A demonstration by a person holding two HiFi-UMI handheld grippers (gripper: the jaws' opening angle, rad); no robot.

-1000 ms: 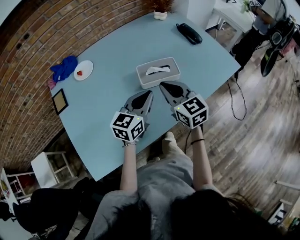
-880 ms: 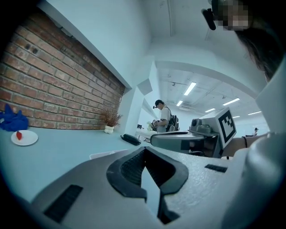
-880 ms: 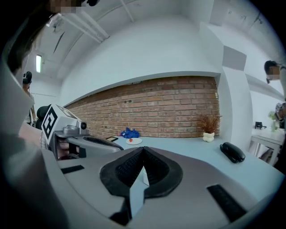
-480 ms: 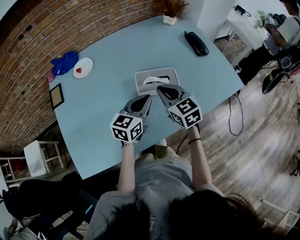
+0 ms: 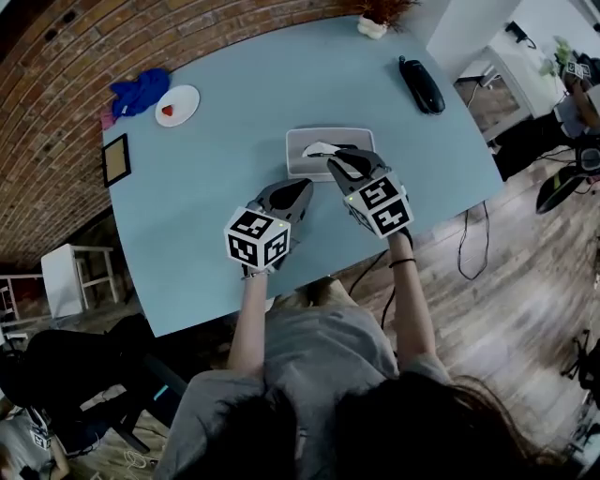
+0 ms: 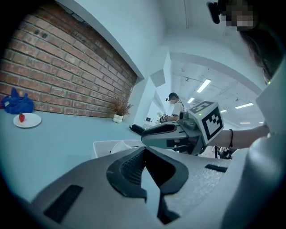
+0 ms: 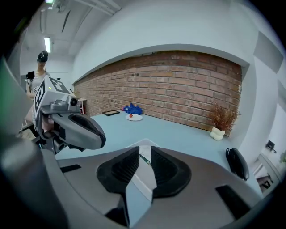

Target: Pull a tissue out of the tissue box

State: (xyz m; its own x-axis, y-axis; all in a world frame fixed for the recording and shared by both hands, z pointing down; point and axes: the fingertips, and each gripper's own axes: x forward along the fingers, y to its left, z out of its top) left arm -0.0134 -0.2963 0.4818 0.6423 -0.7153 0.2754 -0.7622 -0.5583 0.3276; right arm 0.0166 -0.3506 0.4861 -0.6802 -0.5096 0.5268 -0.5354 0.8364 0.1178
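A grey tissue box (image 5: 302,167) lies on the light blue table (image 5: 225,141), with a white tissue (image 5: 322,148) sticking up from its slot. My right gripper (image 5: 335,159) hangs over the box's near right part, just short of the tissue. Its jaws are opening by a narrow gap, with nothing between them; in the right gripper view (image 7: 143,151) the box top (image 7: 144,174) shows through the gap. My left gripper (image 5: 305,185) is shut and empty, just in front of the box's near edge. The left gripper view (image 6: 144,150) shows the box (image 6: 103,146) ahead.
A black handset (image 5: 421,84) lies at the far right of the table. A white plate (image 5: 177,105), a blue cloth (image 5: 141,89) and a small frame (image 5: 116,159) sit at the far left. A potted plant (image 5: 372,26) stands at the back. The table's near edge runs by my arms.
Both grippers moved forward and down toward the tissue box. The right one now reaches over the box, and its jaws have parted slightly.
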